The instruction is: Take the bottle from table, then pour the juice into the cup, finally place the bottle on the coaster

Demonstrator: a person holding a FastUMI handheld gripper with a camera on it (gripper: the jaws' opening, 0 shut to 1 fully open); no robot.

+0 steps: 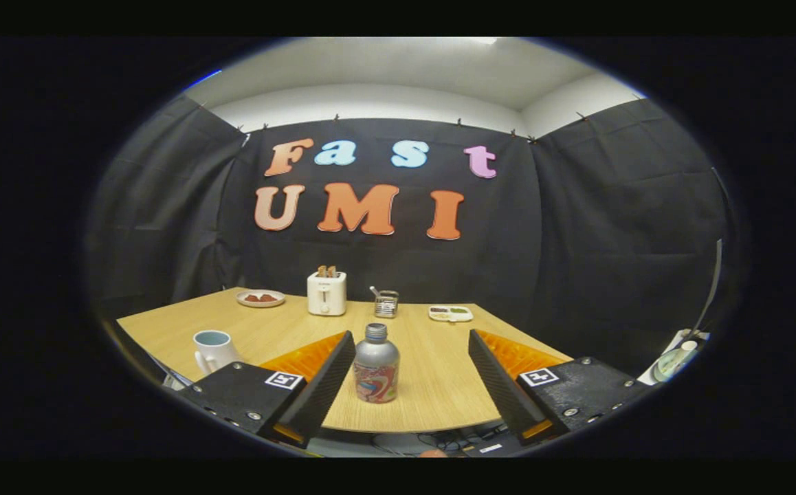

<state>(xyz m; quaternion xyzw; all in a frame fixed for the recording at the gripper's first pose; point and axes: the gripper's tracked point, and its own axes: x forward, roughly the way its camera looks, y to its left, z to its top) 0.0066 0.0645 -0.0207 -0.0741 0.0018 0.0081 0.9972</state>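
I have the gripper [412, 347] with its fingers spread wide, touching nothing. The bottle [376, 364] stands upright between them on the table [439, 392], lower centre, nearer my left finger. The cup [214, 349] sits lower left. Beyond, mid-frame, a toaster [326, 292], plate [260, 298] and tray [450, 313].

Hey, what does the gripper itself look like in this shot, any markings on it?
The gripper has two wedge-shaped fingers with finely textured inner faces and ribbed outer sides. Each sits on a dark block studded with small screws, carrying a square black-and-white tag. No cables visible on it.
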